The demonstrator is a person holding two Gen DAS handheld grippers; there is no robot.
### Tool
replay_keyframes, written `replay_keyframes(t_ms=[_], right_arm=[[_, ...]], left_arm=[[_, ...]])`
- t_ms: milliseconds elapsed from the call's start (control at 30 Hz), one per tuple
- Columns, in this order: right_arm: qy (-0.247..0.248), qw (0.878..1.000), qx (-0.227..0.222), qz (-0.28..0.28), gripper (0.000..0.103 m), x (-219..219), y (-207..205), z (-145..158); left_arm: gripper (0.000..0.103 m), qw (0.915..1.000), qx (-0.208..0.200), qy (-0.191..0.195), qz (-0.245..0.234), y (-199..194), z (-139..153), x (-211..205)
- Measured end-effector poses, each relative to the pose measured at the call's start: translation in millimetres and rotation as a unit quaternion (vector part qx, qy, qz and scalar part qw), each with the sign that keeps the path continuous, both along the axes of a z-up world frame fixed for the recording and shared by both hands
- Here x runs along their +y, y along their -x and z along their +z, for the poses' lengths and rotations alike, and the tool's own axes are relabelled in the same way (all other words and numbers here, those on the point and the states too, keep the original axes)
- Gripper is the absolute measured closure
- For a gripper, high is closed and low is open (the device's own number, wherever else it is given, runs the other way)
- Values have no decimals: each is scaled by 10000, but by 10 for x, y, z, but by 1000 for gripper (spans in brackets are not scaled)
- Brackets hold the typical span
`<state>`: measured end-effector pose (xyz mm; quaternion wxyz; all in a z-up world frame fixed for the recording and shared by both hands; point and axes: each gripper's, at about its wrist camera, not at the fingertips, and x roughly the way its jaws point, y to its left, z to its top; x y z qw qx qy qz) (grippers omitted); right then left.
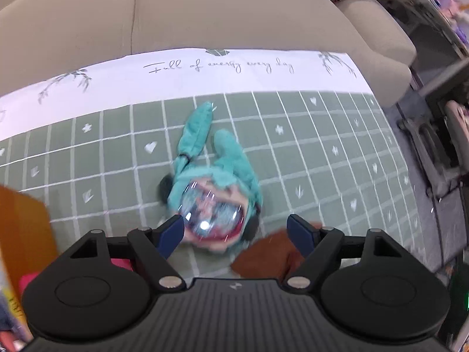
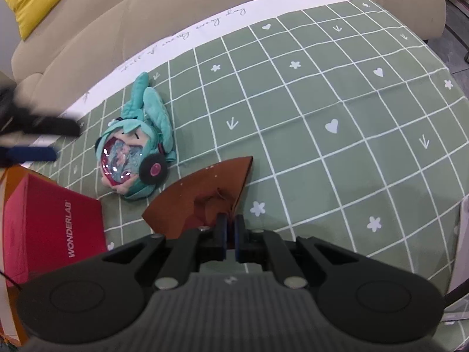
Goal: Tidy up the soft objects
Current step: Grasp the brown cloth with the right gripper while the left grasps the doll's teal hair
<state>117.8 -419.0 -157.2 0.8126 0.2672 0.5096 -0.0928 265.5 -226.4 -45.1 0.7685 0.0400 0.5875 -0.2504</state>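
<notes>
Both wrist cameras look steeply down, close over the green grid-patterned cloth [image 1: 293, 158]. Both views share the teal plush doll [image 1: 217, 182], at centre of the left view and centre-left of the right.

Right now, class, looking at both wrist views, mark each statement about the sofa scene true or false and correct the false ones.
1. The right gripper is shut on the brown cloth. True.
2. The left gripper is shut on the teal plush doll. False: its jaws stand open above it.
3. The doll lies on the green grid blanket. True.
4. The red box reads TOYLAND. False: WONDERLAB.
</notes>
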Motion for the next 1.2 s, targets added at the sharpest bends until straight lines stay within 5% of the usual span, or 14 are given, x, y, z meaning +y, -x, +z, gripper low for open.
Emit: replay_keyframes(t_ms=[267, 400, 667, 800, 967, 1200], right_arm=[[-140, 9998, -117, -48, 101, -117, 71, -57], [-511, 9983, -251, -79, 101, -158, 65, -79], [-468, 9985, -286, 20, 101, -106, 29, -82], [-476, 9984, -294, 15, 101, -141, 46, -73], [-605, 9975, -363, 0, 101, -173, 73, -62], [-575, 9977, -358, 70, 101, -153, 109, -73]], left_arm=[[10, 9962, -100, -836, -206, -311, -450, -456], [10, 9959, 120, -871, 230, -440, -617, -457], [10, 9906, -316, -1301, 291, -471, -701, -520], [14, 9904, -402, -1314, 128, -384, -639, -592], [13, 9936, -779, -695, -425, -151, -387, -778], [13, 9880, -613, -1198, -762, -246, -720, -1072]])
